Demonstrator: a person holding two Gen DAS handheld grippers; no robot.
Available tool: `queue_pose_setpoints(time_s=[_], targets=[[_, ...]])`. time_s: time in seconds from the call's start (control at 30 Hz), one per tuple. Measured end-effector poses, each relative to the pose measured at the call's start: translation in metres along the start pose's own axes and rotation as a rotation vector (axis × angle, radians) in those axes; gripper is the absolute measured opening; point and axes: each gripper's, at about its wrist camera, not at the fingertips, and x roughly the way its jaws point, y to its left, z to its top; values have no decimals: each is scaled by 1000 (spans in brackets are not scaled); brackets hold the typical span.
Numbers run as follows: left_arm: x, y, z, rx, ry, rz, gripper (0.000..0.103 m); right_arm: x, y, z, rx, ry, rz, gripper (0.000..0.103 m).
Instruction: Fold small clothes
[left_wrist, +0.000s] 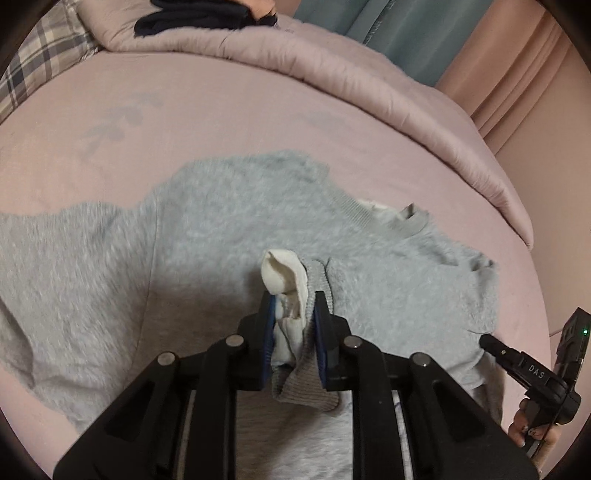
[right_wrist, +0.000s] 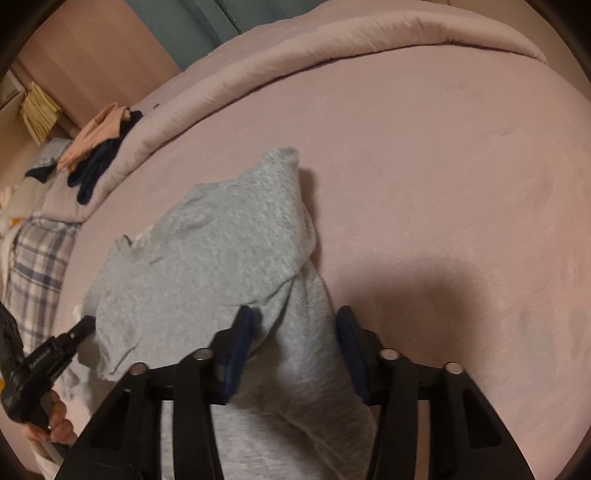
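A grey fleece sweatshirt (left_wrist: 221, 221) lies spread on the pink bed sheet (left_wrist: 240, 110), its ribbed collar (left_wrist: 402, 221) toward the right. My left gripper (left_wrist: 293, 302) is shut on a bunched ribbed grey edge with white lining (left_wrist: 284, 273), lifted off the garment. In the right wrist view the sweatshirt (right_wrist: 207, 258) has one part folded over. My right gripper (right_wrist: 295, 321) straddles a thick grey fold, and both blue pads (right_wrist: 240, 339) press its sides. Each gripper's black body shows at the edge of the other's view, each held by a hand.
A rolled pink duvet (left_wrist: 332, 66) borders the far side of the bed. Dark and peach clothes (right_wrist: 99, 162) lie on it. A plaid pillow (right_wrist: 37, 266) sits at the bed's end. Curtains (left_wrist: 517, 74) hang beyond. Bare sheet (right_wrist: 443, 184) stretches right of the sweatshirt.
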Motion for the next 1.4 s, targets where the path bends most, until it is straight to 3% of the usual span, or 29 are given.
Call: queue_pose_setpoints(time_s=[0.07,0.17,0.33,0.5,1.07,1.27,1.4], targets=[[3,4,-1,-14,5,3,20,0,-3,0,-6,-11,2,20],[0,7,-1,-31,8,-11,21,-13,-1,-1,-2,-64,15,14],[5,11,-5,-17,19,49,26,-15,6,-2,-35,-82,-22,14],[4,18,-8,-47,16,34,29,2,2,-4,-27,-31,-51,14],[11,15,-3,-76,46,62,31,4,1,-5,-46,-30,-80,14],[12,22,-2,-131,56,34,31,5,-1,-5,-40,-24,-73,14],[8,16,-4,-93,41,53,32,5,1,-5,-44,-24,-82,14]])
